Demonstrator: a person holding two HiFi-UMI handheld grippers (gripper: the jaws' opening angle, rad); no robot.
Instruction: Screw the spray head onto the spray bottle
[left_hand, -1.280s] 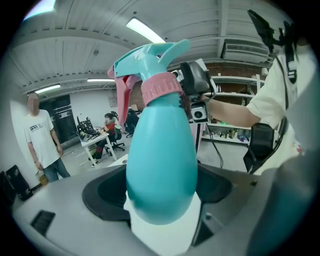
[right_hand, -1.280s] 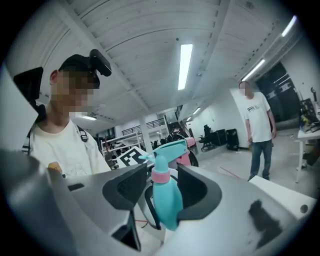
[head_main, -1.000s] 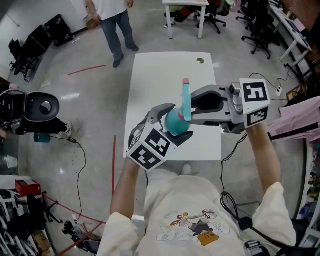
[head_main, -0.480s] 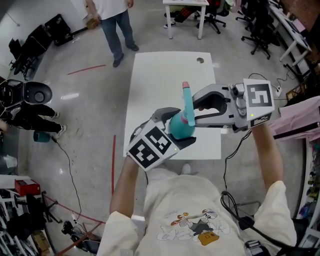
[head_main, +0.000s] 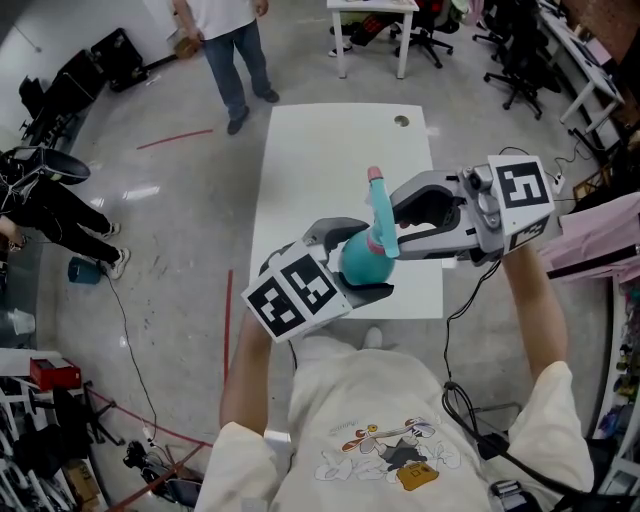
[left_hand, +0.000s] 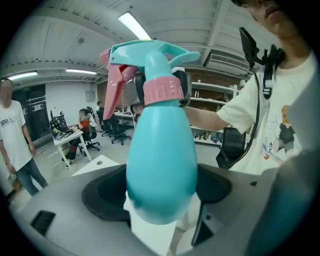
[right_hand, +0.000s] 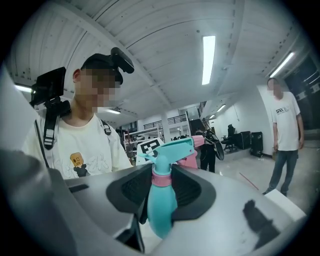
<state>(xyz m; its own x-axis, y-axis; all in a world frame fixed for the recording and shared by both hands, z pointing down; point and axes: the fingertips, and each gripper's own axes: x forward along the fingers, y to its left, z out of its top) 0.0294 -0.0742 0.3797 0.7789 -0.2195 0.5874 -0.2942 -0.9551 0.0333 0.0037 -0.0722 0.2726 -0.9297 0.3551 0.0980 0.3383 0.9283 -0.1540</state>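
Bottle (left_hand: 160, 160) held in air over surface (head_main: 320, 160): left gripper (left_hand: 160, 200) jaws clamp its base, right gripper (right_hand: 162, 192) jaws apparently pinch the head's (right_hand: 172, 147) pink collar (right_hand: 161, 178), long axis running base-to-collar between them.

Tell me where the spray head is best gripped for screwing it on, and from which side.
At the pink collar, from the side, across its width: it is round and ribbed, and sits just beyond the bottle body, which the left tool holds.
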